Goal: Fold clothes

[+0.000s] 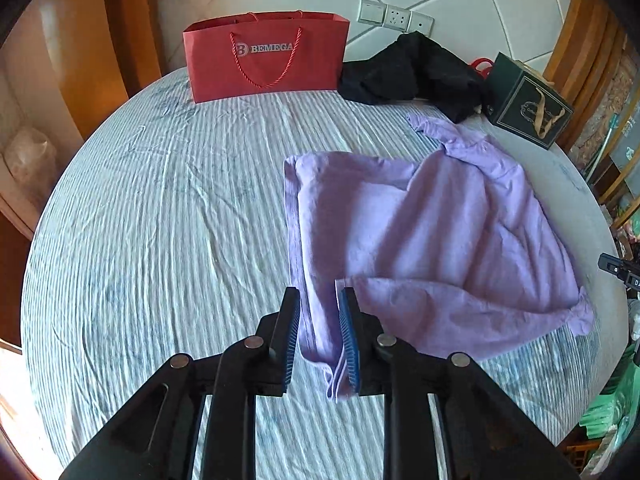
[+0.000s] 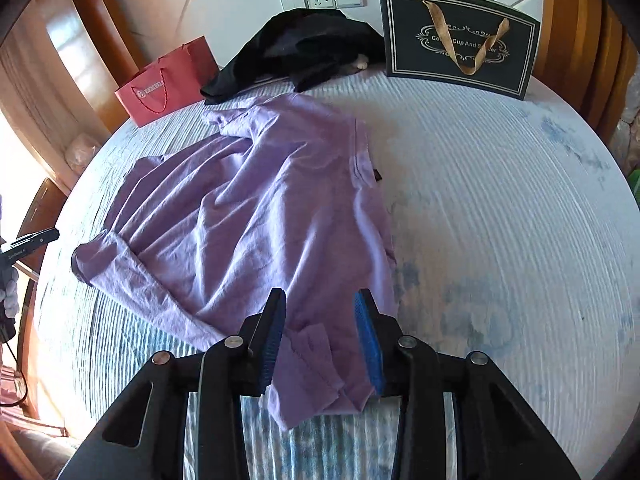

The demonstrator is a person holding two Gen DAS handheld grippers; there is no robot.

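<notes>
A lilac T-shirt (image 1: 420, 232) lies crumpled and partly folded on a striped bed sheet (image 1: 160, 220). My left gripper (image 1: 319, 294) hovers over the shirt's near left corner. Its jaws stand a little apart; a hem strip hangs between them and rests against the right pad, while a gap shows at the left pad. In the right wrist view the same shirt (image 2: 248, 216) spreads to the left, collar at the far right. My right gripper (image 2: 320, 294) stands open over the shirt's near corner, and the cloth lies loose between its blue pads.
A red paper bag (image 1: 264, 56) (image 2: 160, 88), a black garment (image 1: 412, 68) (image 2: 304, 48) and a dark gift bag (image 1: 528, 108) (image 2: 460, 40) stand along the headboard. The sheet (image 2: 500, 220) is bare on the right. A gloved hand (image 2: 10, 296) shows at the left edge.
</notes>
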